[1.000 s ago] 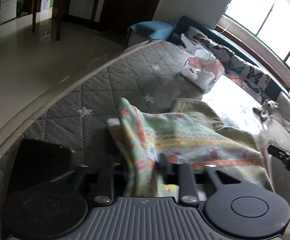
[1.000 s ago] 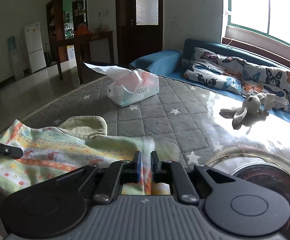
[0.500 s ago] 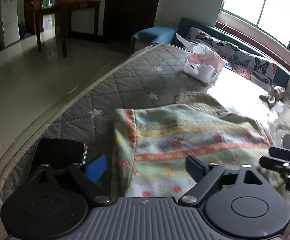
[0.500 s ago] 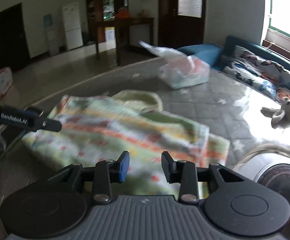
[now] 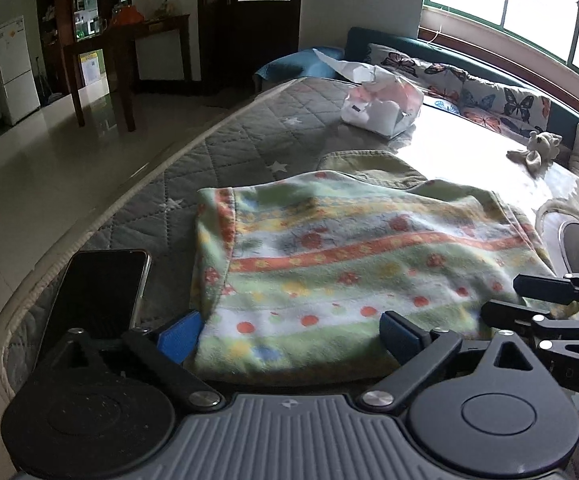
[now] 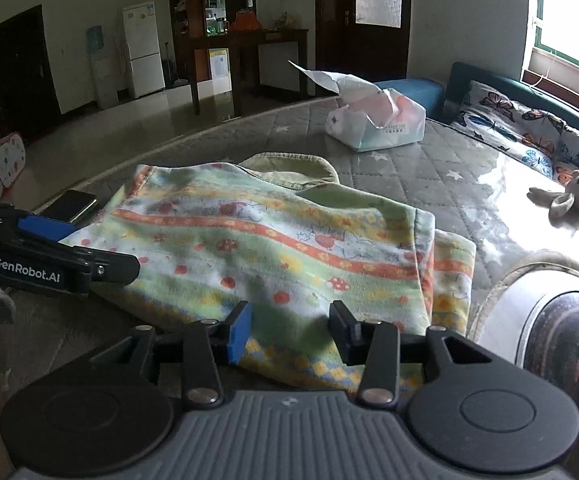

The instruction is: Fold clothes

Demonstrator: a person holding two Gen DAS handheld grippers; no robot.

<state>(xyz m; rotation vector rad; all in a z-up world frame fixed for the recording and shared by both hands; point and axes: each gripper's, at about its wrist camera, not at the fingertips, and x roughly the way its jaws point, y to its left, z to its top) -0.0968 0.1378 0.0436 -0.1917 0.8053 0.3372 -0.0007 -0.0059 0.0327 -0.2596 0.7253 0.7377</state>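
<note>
A pastel patterned garment [image 5: 341, 264] with orange, green and yellow bands lies folded flat on the grey quilted mattress [image 5: 249, 148]. An olive-green piece [image 5: 369, 164] peeks out from under its far edge. My left gripper [image 5: 291, 334] hovers wide open over the garment's near edge, nothing between its fingers. In the right wrist view the same garment [image 6: 273, 256] lies ahead, with my right gripper [image 6: 289, 330] open just above its near edge. The other gripper's fingers [image 6: 101, 266] reach in from the left there.
A black phone [image 5: 97, 292] lies at the mattress corner left of the garment. A tissue pack [image 6: 373, 120] sits farther back. A small plush toy [image 6: 569, 200] and butterfly cushions [image 5: 489, 100] are on the right. A round dark object [image 6: 569, 344] lies near right.
Both grippers held the garment a second ago; they have let go, opened wide and drawn back. The garment now lies flat, folded over.
</note>
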